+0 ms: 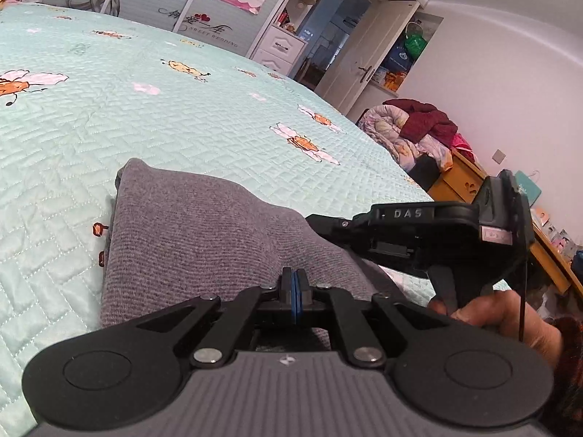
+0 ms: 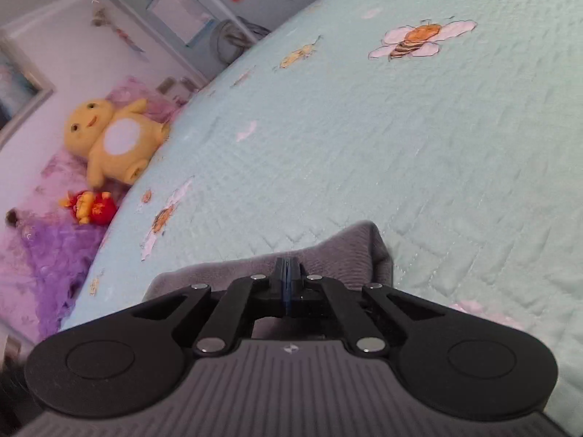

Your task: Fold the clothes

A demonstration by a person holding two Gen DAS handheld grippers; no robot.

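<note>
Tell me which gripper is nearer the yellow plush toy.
Right. The right gripper faces the yellow plush toy across the bedspread; the left gripper points at the wardrobe, toy out of its view.

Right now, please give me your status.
Both tongs, left and right, shut. Grey garment lies folded on bed quilt. Nothing in the way.
</note>
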